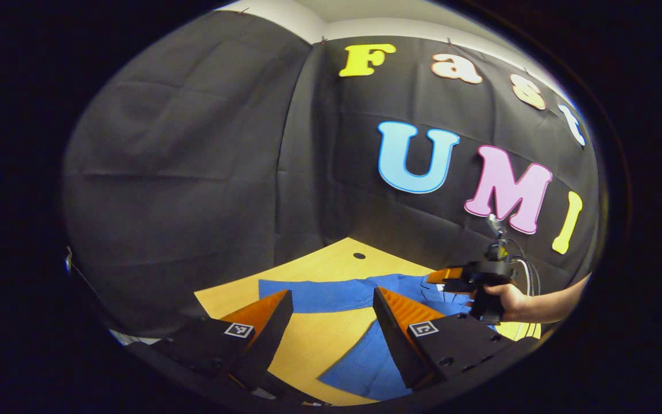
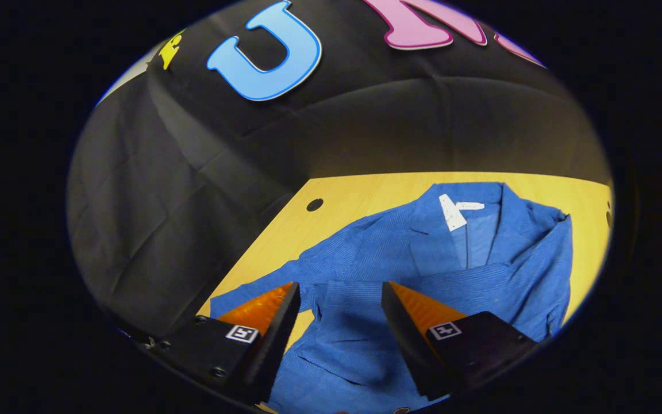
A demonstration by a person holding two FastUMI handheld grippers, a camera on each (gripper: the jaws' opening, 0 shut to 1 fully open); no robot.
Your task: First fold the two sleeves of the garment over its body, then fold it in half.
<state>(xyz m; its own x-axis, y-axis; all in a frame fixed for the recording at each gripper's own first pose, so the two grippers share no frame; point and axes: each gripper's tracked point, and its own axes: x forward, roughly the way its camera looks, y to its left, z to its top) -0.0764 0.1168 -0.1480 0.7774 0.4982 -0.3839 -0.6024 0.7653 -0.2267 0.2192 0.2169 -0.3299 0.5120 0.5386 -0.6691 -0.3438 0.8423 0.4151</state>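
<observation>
Left gripper [image 1: 331, 322] hovered with fingers spread apart, empty, above the light wooden tabletop [image 1: 314, 270]. Blue ribbed-fabric jacket [image 2: 400, 270] lay flat on it, collar toward the far wall. One sleeve [image 1: 314, 293] ran sideways just ahead of the left gripper's fingertips, long axis across its view, so the left one looked nearer to it. Right gripper [image 2: 339, 313], also spread and empty, hung over the jacket body, where the other sleeve already seemed folded.

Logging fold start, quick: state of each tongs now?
Left tongs: open, holding nothing.
Right tongs: open, empty, above the blue garment.
</observation>
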